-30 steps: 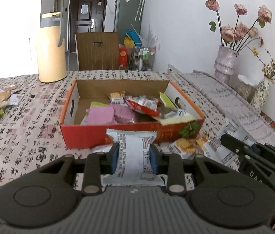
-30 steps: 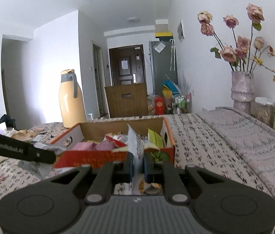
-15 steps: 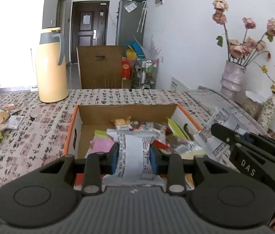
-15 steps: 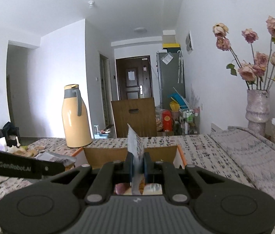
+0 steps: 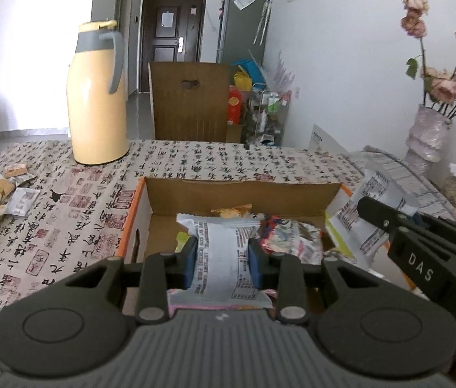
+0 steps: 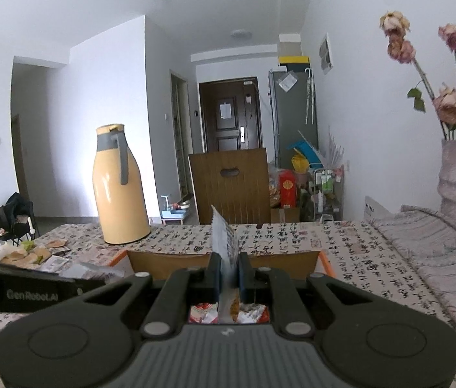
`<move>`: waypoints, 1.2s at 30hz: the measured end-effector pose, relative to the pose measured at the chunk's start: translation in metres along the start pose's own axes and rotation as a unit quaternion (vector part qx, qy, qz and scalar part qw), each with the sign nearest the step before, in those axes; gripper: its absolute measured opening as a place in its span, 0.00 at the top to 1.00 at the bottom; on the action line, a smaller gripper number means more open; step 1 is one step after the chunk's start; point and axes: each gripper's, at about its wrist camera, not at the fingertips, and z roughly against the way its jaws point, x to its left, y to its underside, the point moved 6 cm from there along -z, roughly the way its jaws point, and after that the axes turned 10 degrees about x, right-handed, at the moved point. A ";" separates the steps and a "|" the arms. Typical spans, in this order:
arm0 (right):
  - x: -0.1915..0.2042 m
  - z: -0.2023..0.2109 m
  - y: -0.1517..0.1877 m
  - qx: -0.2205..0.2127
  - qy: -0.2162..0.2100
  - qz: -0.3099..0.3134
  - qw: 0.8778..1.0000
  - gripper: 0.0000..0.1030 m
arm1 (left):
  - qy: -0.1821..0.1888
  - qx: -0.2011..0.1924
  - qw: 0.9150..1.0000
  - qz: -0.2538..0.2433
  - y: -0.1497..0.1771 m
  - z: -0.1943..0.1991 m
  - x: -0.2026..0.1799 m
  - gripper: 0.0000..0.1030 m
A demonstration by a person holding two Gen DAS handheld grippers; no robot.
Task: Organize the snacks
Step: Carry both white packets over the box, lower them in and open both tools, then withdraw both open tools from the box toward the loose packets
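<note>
Snack packet (image 5: 222,252), white and flat, is sitting clamped between my left gripper's (image 5: 222,258) pads, hanging over the cardboard box (image 5: 244,194) of snacks. My right gripper (image 6: 227,276) is pinching a second packet (image 6: 224,242) edge-on, just right. Far left, a yellow thermos (image 5: 96,97) is standing on the patterned tablecloth (image 5: 66,226).
</note>
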 end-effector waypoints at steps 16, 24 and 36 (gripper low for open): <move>-0.011 -0.043 0.021 0.032 -0.002 -0.017 0.999 0.86 | -0.012 0.008 1.000 0.001 0.010 -0.037 0.011 0.56; -0.022 -0.037 0.023 0.023 0.039 -0.028 0.999 0.22 | -0.028 -0.014 0.999 0.014 0.009 -0.028 0.017 0.01; -0.032 -0.032 0.022 0.023 0.062 -0.046 0.997 0.00 | -0.041 -0.020 0.999 0.013 0.009 -0.024 0.016 0.00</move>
